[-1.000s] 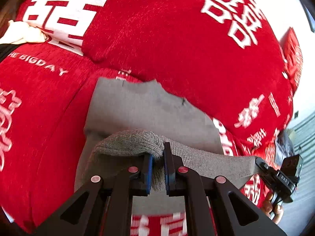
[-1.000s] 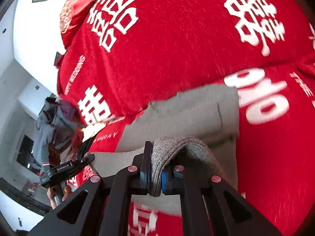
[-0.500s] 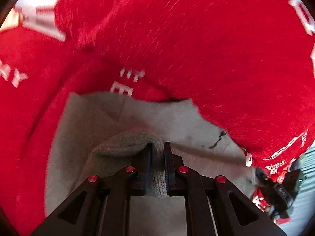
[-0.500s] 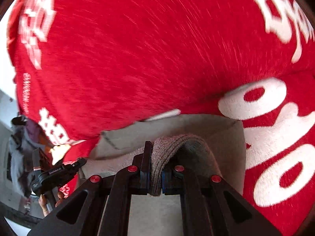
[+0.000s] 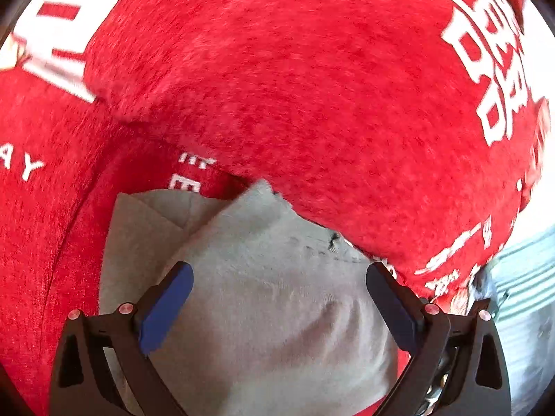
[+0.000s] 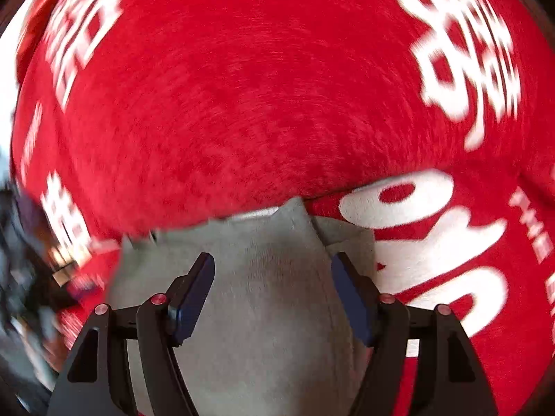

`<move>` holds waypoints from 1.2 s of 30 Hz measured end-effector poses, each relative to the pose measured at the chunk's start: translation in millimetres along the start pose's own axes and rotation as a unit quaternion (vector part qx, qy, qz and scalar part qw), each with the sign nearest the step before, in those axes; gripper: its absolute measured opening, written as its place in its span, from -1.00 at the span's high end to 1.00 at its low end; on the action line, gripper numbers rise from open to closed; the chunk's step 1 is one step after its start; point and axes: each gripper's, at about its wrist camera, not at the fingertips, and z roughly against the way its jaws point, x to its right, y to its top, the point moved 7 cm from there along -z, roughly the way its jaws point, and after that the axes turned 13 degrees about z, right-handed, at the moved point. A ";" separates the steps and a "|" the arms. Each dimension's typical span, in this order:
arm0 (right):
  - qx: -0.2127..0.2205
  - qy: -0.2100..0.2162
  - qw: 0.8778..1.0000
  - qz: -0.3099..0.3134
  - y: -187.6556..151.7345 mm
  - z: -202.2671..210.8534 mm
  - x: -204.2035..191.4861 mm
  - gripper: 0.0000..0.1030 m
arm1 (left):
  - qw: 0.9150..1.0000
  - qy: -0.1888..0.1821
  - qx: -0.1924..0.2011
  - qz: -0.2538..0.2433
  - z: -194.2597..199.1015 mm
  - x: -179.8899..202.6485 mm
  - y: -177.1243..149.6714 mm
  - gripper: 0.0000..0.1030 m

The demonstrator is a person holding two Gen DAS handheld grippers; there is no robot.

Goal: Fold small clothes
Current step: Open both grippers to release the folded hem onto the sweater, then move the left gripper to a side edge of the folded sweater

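Note:
A small grey knit garment (image 5: 270, 298) lies folded over on the red sofa seat, its far edge against the back cushion. My left gripper (image 5: 277, 277) is open above it, blue pads apart, holding nothing. In the right wrist view the same grey garment (image 6: 270, 294) lies below my right gripper (image 6: 272, 267), which is open and empty too. A folded-over flap of the garment shows at the upper left in the left wrist view (image 5: 145, 215).
A large red back cushion with white lettering (image 5: 312, 86) rises just behind the garment, also in the right wrist view (image 6: 242, 104). The red seat cover with white print (image 6: 451, 249) surrounds the garment. A blurred dark room shows at the left (image 6: 20, 277).
Both grippers held the garment's edge, carried it forward toward the back cushion, then opened and let it go. The fold now lies flat on the garment.

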 end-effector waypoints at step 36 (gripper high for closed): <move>-0.137 -0.072 0.982 0.104 -97.6 4.2 -9.2 -0.44 | 0.966 0.201 0.007 -0.160 6.0 -46.4 -81.9 -0.92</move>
